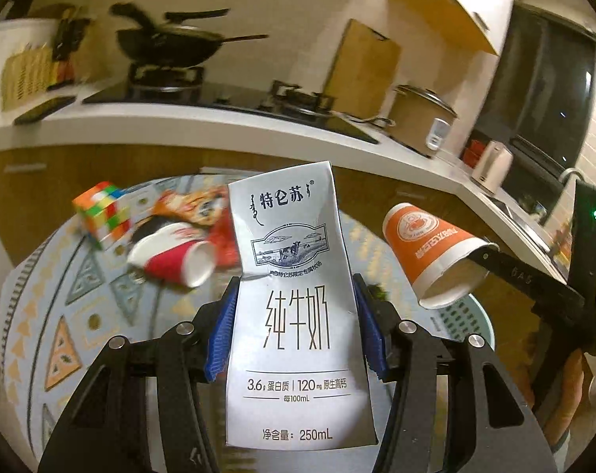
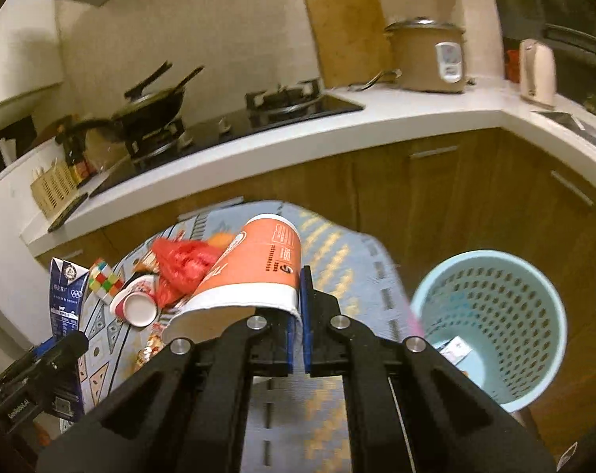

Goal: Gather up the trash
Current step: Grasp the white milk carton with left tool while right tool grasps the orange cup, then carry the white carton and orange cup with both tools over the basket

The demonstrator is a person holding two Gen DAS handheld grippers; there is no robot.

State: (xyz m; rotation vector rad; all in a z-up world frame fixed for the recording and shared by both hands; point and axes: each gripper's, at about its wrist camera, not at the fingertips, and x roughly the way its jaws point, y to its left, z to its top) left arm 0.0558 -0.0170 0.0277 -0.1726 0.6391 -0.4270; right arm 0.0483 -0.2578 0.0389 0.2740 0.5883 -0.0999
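My left gripper (image 1: 296,315) is shut on a silver milk carton (image 1: 294,276) and holds it upright above the patterned table. The carton also shows in the right wrist view (image 2: 66,299). My right gripper (image 2: 298,315) is shut on the rim of an orange paper cup (image 2: 258,268), held tilted above the table; the cup also shows in the left wrist view (image 1: 432,248). A light blue perforated bin (image 2: 491,315) stands on the floor at the right. On the table lie a red and white paper cup (image 1: 171,256), a red plastic bag (image 2: 183,264) and a snack wrapper (image 1: 191,205).
A Rubik's cube (image 1: 100,213) sits on the table's (image 2: 337,260) far left. Behind runs a white kitchen counter (image 2: 376,118) with a wok (image 1: 167,43) on the stove, a cutting board (image 2: 345,35), a rice cooker (image 2: 428,55) and a kettle (image 2: 538,71).
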